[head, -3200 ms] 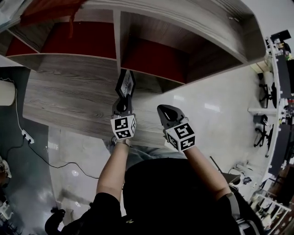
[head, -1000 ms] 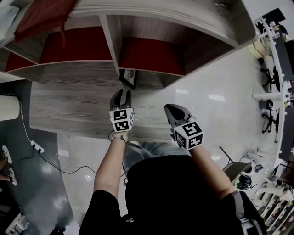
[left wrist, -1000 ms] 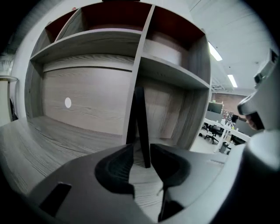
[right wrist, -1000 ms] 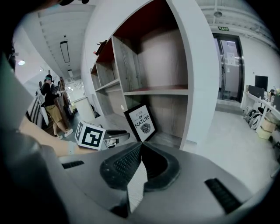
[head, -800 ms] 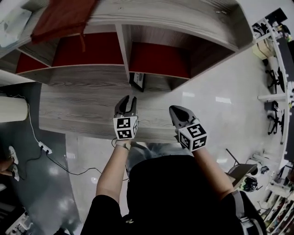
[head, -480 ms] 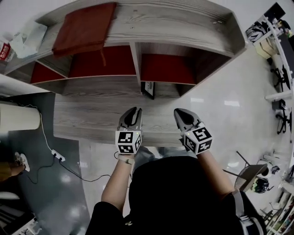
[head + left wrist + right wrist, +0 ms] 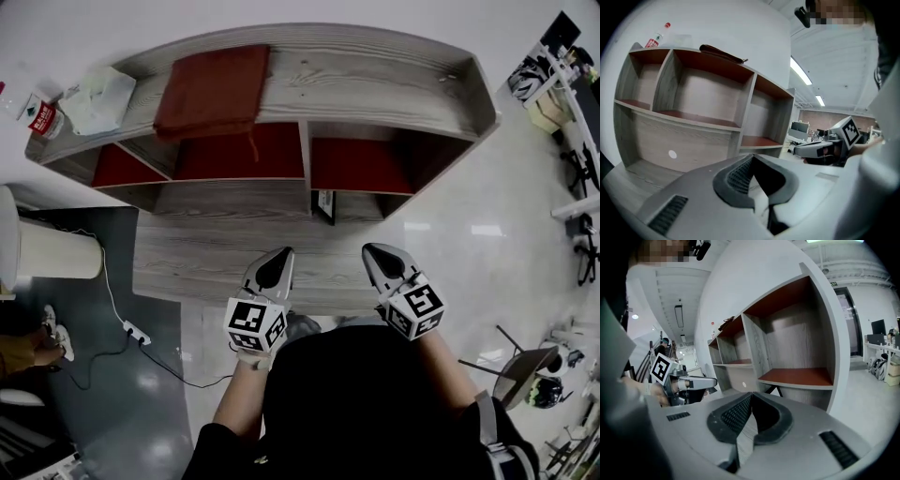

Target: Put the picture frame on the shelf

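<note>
The black picture frame point(image 7: 324, 205) stands upright on the wide lower board of the grey wooden shelf point(image 7: 234, 253), just below the divider between two red-backed compartments. Nothing touches it. My left gripper point(image 7: 284, 252) hovers over the board's near edge, well short of the frame, shut with nothing between its jaws; in the left gripper view its tips point(image 7: 752, 157) meet. My right gripper point(image 7: 367, 249) is level with it to the right, also shut and empty, its tips point(image 7: 751, 394) together in the right gripper view.
A folded red cloth point(image 7: 214, 89), a white bag point(image 7: 98, 94) and a bottle point(image 7: 41, 114) lie on the shelf's top. A white cylinder point(image 7: 52, 248) and a power strip with cable point(image 7: 136, 330) are on the floor at left. Chairs and desks point(image 7: 525, 361) stand at right.
The left gripper, which held the frame earlier, has let it go, pulled back toward the person and shut its jaws. The right gripper drew back too. The frame stays on the shelf.
</note>
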### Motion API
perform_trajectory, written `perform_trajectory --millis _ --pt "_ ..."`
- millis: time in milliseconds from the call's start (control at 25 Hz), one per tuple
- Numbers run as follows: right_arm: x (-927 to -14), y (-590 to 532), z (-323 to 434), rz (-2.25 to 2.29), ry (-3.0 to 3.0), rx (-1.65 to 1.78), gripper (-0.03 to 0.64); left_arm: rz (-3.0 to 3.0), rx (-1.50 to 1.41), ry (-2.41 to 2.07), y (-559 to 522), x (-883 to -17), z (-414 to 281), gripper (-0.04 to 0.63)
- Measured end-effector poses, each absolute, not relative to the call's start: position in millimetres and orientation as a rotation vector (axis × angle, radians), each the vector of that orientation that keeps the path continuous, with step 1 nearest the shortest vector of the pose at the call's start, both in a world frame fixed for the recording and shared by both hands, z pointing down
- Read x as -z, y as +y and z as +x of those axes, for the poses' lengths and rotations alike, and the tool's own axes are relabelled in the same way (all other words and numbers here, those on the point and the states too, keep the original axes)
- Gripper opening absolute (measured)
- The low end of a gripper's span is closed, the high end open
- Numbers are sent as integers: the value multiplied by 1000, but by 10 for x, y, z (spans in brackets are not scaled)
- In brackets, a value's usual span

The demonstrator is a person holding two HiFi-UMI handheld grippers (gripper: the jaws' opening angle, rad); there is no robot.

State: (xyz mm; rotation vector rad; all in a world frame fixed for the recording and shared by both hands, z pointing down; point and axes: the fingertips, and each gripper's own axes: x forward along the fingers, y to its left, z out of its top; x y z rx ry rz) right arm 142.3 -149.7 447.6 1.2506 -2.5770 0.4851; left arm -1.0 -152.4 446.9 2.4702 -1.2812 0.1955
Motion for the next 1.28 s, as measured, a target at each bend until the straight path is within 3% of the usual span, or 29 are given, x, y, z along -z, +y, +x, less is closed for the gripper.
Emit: perform_trajectory --millis 1280 --pt "-4131 -1460 1100 1201 -2649 -412 -3 2545 -204 -1180 -1474 -4218 -135 9"
